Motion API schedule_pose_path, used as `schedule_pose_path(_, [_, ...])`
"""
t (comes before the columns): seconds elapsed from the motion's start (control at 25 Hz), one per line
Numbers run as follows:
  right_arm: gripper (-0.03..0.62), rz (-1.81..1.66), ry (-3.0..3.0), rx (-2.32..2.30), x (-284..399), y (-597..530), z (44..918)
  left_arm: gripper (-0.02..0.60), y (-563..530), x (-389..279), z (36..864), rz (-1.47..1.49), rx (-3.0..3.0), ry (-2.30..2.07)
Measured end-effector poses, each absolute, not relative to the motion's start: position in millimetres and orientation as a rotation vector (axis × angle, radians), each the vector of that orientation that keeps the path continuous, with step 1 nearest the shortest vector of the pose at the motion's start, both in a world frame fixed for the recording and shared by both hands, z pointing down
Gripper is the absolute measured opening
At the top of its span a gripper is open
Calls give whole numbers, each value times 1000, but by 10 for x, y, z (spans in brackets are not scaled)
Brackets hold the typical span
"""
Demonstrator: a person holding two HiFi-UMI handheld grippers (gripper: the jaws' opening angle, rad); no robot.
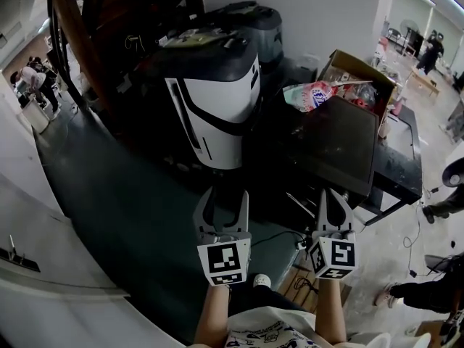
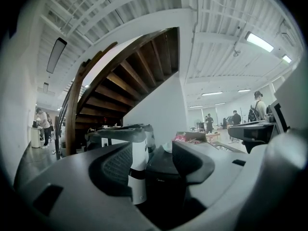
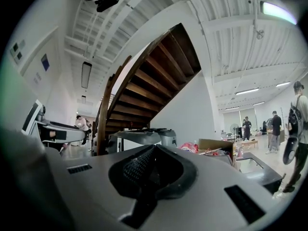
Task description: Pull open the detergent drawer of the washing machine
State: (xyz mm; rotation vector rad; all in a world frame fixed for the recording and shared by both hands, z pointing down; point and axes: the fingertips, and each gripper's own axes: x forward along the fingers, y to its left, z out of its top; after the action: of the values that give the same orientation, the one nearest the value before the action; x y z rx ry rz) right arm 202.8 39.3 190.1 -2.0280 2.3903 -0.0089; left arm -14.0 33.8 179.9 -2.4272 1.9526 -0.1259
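A dark, flat-topped washing machine (image 1: 339,145) stands ahead to the right; in the left gripper view its dark front (image 2: 166,179) shows between the jaws. I cannot make out a detergent drawer on it. To its left is a black-and-white machine (image 1: 217,100), whose white panel (image 2: 138,170) also appears in the left gripper view. My left gripper (image 1: 225,194) is open and empty, held short of both machines. My right gripper (image 1: 331,198) is shut on nothing, in front of the dark machine's near edge. Its jaws (image 3: 154,170) meet in its own view.
Another grey machine (image 1: 255,20) stands behind the black-and-white one. A cardboard box (image 1: 360,69) holding a pink bag (image 1: 310,96) sits beyond the dark machine. A dark wooden staircase (image 2: 130,81) rises at the back left. Cables (image 1: 301,243) lie on the floor, and people stand at the room's edges.
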Motion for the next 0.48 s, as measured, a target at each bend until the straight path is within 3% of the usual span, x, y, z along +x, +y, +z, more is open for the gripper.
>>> schedule_pose_path(0.48, [14, -65, 2440, -2023, 2109, -234, 2143, 255, -290, -13, 2060, -86, -2503, 1991])
